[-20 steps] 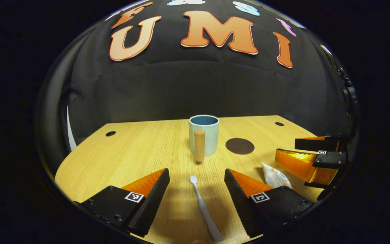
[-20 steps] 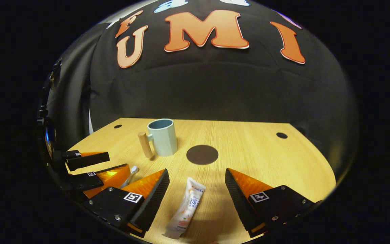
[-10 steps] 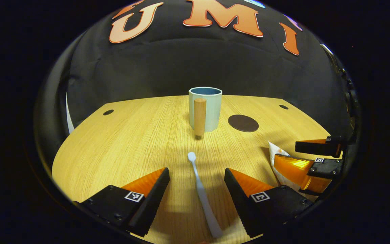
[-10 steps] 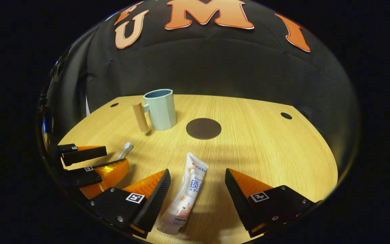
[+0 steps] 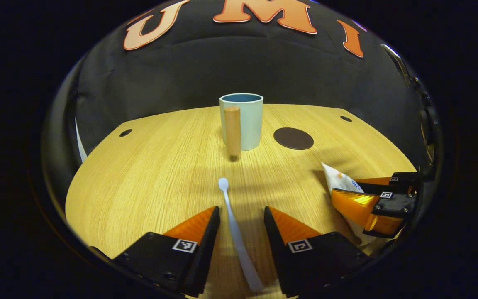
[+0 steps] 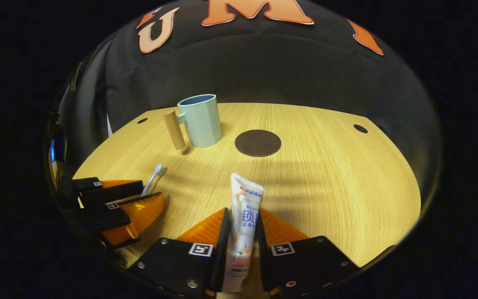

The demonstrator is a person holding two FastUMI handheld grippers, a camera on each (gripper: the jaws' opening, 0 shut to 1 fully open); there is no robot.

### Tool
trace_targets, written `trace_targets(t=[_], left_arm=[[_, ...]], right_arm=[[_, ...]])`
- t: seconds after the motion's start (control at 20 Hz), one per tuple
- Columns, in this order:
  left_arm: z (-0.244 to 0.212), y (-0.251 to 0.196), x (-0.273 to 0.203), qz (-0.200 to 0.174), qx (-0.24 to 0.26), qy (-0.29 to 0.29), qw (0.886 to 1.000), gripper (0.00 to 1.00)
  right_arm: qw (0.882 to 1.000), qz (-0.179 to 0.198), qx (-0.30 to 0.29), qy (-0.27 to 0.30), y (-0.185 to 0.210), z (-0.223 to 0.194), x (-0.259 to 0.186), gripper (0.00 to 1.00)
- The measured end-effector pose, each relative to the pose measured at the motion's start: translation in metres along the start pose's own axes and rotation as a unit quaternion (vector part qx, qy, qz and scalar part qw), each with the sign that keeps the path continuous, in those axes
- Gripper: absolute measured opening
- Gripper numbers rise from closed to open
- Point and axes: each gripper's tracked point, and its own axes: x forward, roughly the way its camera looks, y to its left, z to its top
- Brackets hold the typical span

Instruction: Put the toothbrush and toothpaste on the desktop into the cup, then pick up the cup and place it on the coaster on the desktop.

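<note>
Both tongs (image 6: pixel 241 226) astride toothpaste (image 6: pixel 243 224), toothbrush (image 5: pixel 235 232).

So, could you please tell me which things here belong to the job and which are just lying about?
Belong to the job:
toothbrush
toothpaste
cup
coaster
left gripper
right gripper

Just there:
desktop, with cable holes; nothing else lies loose on it.

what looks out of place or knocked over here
Nothing stands out. The cup stands upright beside the bare coaster; the toothbrush lies flat on the desk, and the toothpaste sits between the right hand-held gripper's fingers.
</note>
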Motion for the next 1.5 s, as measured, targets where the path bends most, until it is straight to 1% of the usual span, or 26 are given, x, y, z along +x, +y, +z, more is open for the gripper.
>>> trace_targets(t=[0.05, 0.1, 0.2, 0.25, 0.3, 0.35, 0.4, 0.45, 0.5, 0.55, 0.6, 0.7, 0.8, 0.85, 0.95, 1.05, 1.15, 1.2, 1.25, 1.3, 1.5], left_arm=[[0.000, -0.004, -0.003, 0.002, 0.001, 0.004, 1.000, 0.53], [0.003, -0.009, -0.002, 0.000, 0.002, 0.006, 1.000, 0.51], [0.002, -0.016, 0.000, -0.010, 0.006, 0.013, 1.000, 0.27], [0.001, -0.017, -0.002, -0.009, 0.008, 0.014, 1.000, 0.31], [0.002, -0.016, -0.001, -0.010, 0.008, 0.013, 1.000, 0.25], [0.002, -0.016, -0.001, -0.010, 0.008, 0.011, 1.000, 0.26], [0.001, -0.019, -0.002, -0.014, 0.004, 0.009, 1.000, 0.30], [0.000, -0.019, -0.001, -0.016, 0.005, 0.010, 1.000, 0.18], [0.001, -0.018, -0.002, -0.019, 0.005, 0.006, 1.000, 0.11], [0.002, -0.016, 0.001, -0.019, 0.002, 0.003, 1.000, 0.11], [0.003, -0.016, -0.001, -0.021, 0.000, -0.001, 1.000, 0.06], [0.002, -0.015, -0.001, -0.028, -0.001, -0.009, 1.000, 0.07], [-0.001, -0.014, 0.005, -0.036, -0.002, -0.013, 0.999, 0.02], [-0.001, -0.014, 0.005, -0.044, -0.005, -0.018, 0.999, 0.03], [-0.001, -0.006, 0.006, -0.046, -0.011, -0.025, 0.999, 0.02], [0.003, 0.008, 0.004, -0.042, -0.012, -0.036, 0.998, 0.02], [0.014, 0.027, -0.001, -0.035, -0.011, -0.057, 0.998, 0.02], [0.020, 0.036, -0.004, -0.033, -0.010, -0.068, 0.997, 0.00], [0.028, 0.049, -0.009, -0.031, -0.009, -0.076, 0.997, 0.02], [0.033, 0.057, -0.013, -0.029, -0.008, -0.083, 0.996, 0.02], [0.047, 0.059, -0.017, -0.025, 0.001, -0.124, 0.992, 0.02]], right_arm=[[1.000, 0.004, 0.006, 0.001, 0.002, 0.001, -0.001, 0.29], [1.000, 0.011, 0.010, 0.000, 0.004, 0.001, 0.003, 0.21], [1.000, 0.021, 0.021, 0.003, 0.006, 0.001, 0.004, 0.18], [0.999, 0.026, 0.022, 0.001, 0.007, 0.002, 0.004, 0.17], [0.999, 0.030, 0.019, -0.001, 0.007, 0.002, 0.004, 0.16], [0.999, 0.031, 0.014, -0.006, 0.007, 0.004, 0.005, 0.15], [0.999, 0.031, 0.009, -0.011, 0.007, 0.005, 0.004, 0.14], [0.999, 0.032, 0.008, -0.014, 0.007, 0.007, 0.003, 0.14], [0.999, 0.035, 0.009, -0.015, 0.008, 0.008, 0.002, 0.14], [0.999, 0.036, 0.010, -0.016, 0.008, 0.009, 0.003, 0.13], [0.999, 0.038, 0.009, -0.019, 0.008, 0.010, 0.003, 0.13], [0.999, 0.036, 0.011, -0.027, 0.006, 0.014, 0.001, 0.13], [0.999, 0.022, 0.012, -0.046, -0.001, 0.025, -0.002, 0.12], [0.998, 0.018, 0.011, -0.057, -0.004, 0.032, -0.003, 0.12], [0.997, 0.022, 0.018, -0.070, -0.006, 0.040, -0.009, 0.12], [0.997, 0.021, 0.022, -0.078, -0.008, 0.042, -0.011, 0.12], [0.996, 0.012, 0.023, -0.086, -0.012, 0.048, -0.013, 0.12], [0.996, 0.011, 0.025, -0.089, -0.015, 0.050, -0.015, 0.12], [0.995, 0.012, 0.029, -0.092, -0.017, 0.053, -0.018, 0.12], [0.995, 0.013, 0.033, -0.096, -0.018, 0.056, -0.021, 0.12], [0.992, 0.010, 0.033, -0.117, -0.019, 0.072, -0.030, 0.12]])
